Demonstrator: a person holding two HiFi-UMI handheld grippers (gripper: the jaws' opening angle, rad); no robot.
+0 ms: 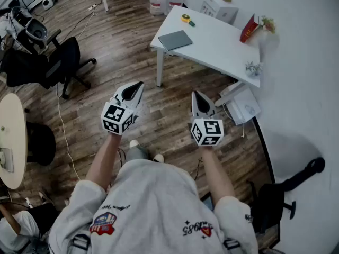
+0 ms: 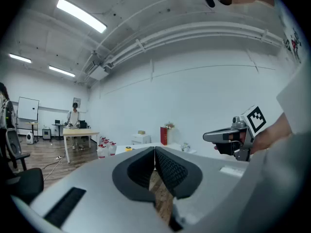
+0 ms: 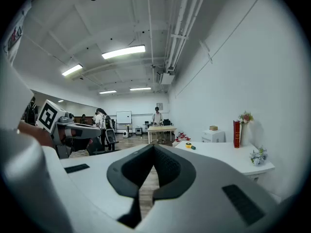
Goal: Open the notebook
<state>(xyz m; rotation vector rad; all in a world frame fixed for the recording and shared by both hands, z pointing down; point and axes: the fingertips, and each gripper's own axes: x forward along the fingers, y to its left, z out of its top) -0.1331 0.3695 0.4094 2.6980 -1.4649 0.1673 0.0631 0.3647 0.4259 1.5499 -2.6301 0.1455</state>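
grey sweatshirt [image 1: 153, 205] of the person fills the bottom of the head view, both forearms reaching forward over the wood floor [image 1: 106, 41]. at far left stands a pale round table [image 1: 13, 136], and beyond it a black office chair [image 1: 53, 62]. left gripper [image 1: 139, 84] is held out roughly level, its jaws pressed together at the tips with only floor showing behind them in the left gripper view. ahead, between the two grippers and well apart from both, the notebook [image 1: 175, 39] lies closed and flat on the near left corner of the white table [image 1: 222, 49]. a yellow tape measure [image 1: 186, 19] sits just behind it. right gripper [image 1: 195, 93] is also roughly level, its jaws likewise closed tip to tip. further right on the table stands a red book [image 1: 249, 29].
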